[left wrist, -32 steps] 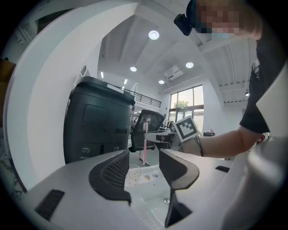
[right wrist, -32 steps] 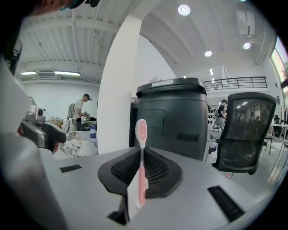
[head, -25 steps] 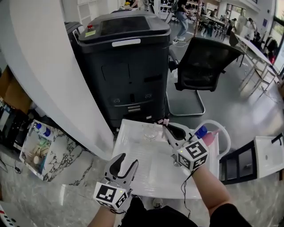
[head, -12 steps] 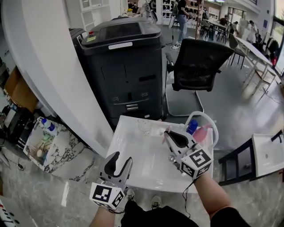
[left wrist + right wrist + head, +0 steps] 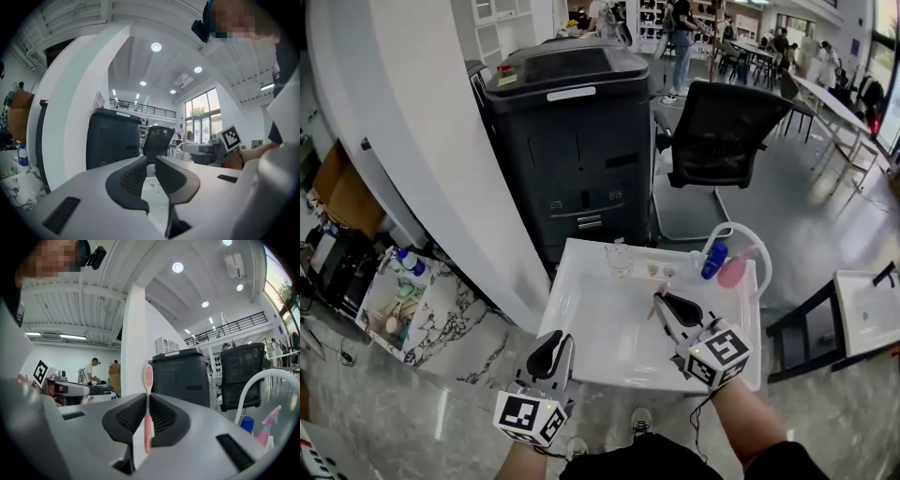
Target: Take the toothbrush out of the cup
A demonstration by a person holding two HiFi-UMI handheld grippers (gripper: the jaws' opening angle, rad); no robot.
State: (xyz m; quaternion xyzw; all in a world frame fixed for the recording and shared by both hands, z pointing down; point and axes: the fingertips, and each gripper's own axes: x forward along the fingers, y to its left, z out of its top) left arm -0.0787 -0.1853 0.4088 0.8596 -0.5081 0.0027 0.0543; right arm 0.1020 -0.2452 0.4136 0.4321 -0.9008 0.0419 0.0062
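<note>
My right gripper (image 5: 148, 401) is shut on a pink toothbrush (image 5: 148, 377), which stands upright between the pads with its head above the jaws. In the head view this gripper (image 5: 667, 307) hovers over the white table (image 5: 600, 328), well short of the clear glass cup (image 5: 619, 260) at the far edge. My left gripper (image 5: 551, 345) hangs at the table's near left edge. Its jaws have just been closing; a narrow gap remains and nothing is between them (image 5: 151, 165).
A white basket (image 5: 748, 246) with a blue bottle (image 5: 713, 259) and a pink bottle (image 5: 733, 271) stands at the table's far right. Behind the table are a big black machine (image 5: 572, 131) and a black office chair (image 5: 722, 131). A white wall (image 5: 422, 159) runs along the left.
Both grippers have drawn back toward me, away from the cup, the right one still carrying the toothbrush. The left gripper's jaws have gone from wide apart to nearly together.
</note>
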